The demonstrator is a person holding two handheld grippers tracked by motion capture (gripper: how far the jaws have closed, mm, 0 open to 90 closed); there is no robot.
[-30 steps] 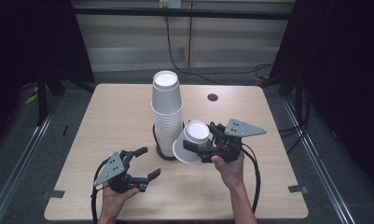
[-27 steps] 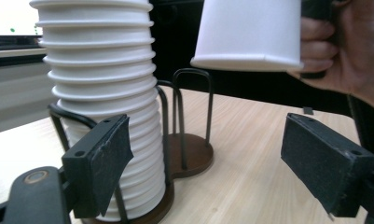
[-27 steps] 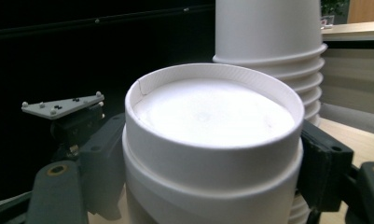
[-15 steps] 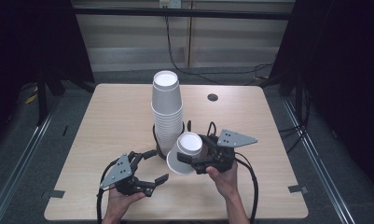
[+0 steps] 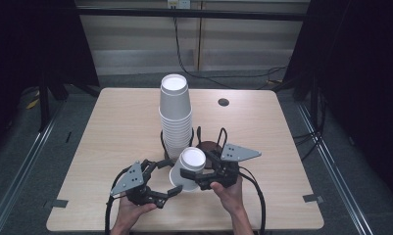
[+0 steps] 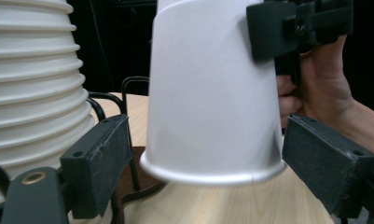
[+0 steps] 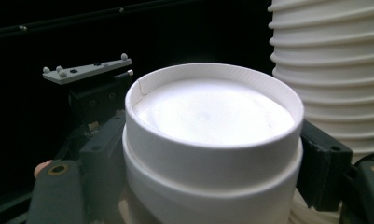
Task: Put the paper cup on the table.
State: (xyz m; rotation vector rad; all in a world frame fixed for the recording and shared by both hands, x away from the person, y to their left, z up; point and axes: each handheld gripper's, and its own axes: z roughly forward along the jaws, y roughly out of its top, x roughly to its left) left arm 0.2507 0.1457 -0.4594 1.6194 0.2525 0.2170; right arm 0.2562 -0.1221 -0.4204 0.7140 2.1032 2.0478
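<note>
A tall stack of upturned white paper cups (image 5: 175,112) (image 6: 31,93) (image 7: 334,70) stands in a black wire holder (image 5: 162,139) at mid-table. In front of it my right gripper (image 5: 196,169) (image 7: 208,154) is shut on a single upturned white cup (image 5: 186,166) (image 7: 212,112), gripping it high on the wall near its base. The cup's rim hangs just above the wood. My left gripper (image 5: 170,178) (image 6: 212,172) is open, with its jaws on either side of that cup's (image 6: 208,93) lower part, not touching it.
The light wooden table (image 5: 110,127) has a small dark hole (image 5: 223,102) at the back right. The holder's brown base (image 5: 208,147) and wire loops (image 6: 128,86) sit just behind the held cup. Dark curtains and floor rails surround the table.
My right gripper has brought the cup down and toward the person, turning it from tilted to base-up. My left gripper has moved right until its open jaws straddle the cup.
</note>
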